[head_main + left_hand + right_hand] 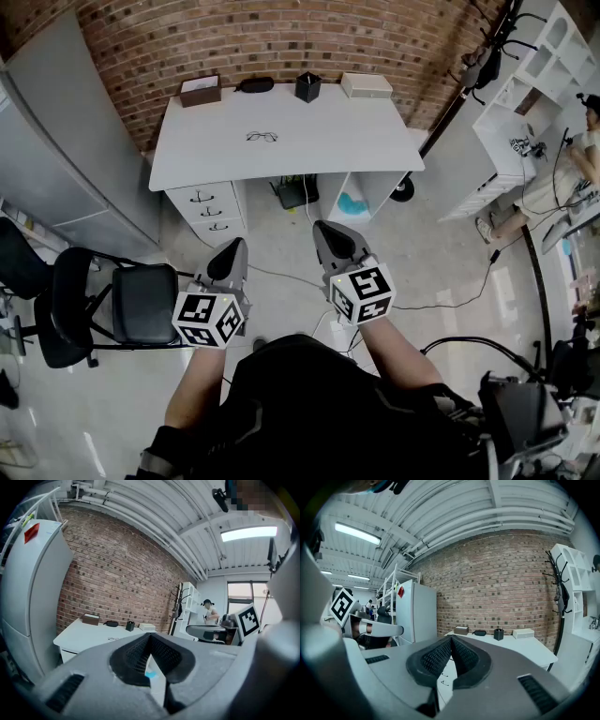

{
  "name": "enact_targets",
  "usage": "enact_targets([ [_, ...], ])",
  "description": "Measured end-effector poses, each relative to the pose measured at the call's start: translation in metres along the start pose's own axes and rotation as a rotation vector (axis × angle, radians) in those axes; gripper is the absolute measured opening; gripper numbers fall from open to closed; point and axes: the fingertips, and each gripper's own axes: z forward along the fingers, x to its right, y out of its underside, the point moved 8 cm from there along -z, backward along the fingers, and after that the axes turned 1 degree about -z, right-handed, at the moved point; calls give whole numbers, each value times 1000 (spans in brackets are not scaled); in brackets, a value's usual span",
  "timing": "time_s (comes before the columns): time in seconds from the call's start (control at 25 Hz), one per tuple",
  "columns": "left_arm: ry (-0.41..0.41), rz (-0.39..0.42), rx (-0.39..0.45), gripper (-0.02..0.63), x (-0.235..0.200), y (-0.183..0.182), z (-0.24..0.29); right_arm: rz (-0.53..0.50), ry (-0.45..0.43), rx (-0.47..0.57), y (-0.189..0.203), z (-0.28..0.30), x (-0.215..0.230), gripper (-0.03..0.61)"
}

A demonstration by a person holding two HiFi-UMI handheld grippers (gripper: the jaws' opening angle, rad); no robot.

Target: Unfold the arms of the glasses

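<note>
The glasses [262, 137] are lying on the white tabletop [356, 141], left of its middle, too small to show whether their arms are folded. The left hand-held gripper [234, 246] and the right hand-held gripper [323, 228] are hovering side by side over the floor in front of the desk, well apart from the glasses and pointing roughly level toward the brick wall. Each is showing its jaws pressed fully together with nothing between them. The glasses are sitting ahead of the gap between the two, nearer the left one
</note>
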Motion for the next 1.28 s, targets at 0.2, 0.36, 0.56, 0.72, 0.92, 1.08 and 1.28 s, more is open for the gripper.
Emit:
enact_targets([
  [0.2, 21, 2, -4, 9, 5, 1, -2, 0, 3, -3, -2, -1, 0, 8],
  [0.36, 13, 0, -5, 8, 1, 1, -3, -3, 1, -4, 0, -1, -3, 8],
  [0.56, 11, -5, -5, 9, -3, 1, -3, -2, -7, 2, 0, 0, -7, 9],
  [0.72, 12, 1, -7, 9, -9, 1, -6, 30, -19, 22, 0, 4, -12, 9],
  [0.92, 21, 3, -7, 9, -23, 2, -10, 9, -3, 7, 0, 15, -24, 9],
  [1.08, 37, -3, -8, 9, -38, 1, -13, -6, 10, -2, -3, 23, -34, 9],
  [1.28, 61, -11, -8, 9, -60, 4, -16, -15, 33, -17, 2, 34, -47, 9],
])
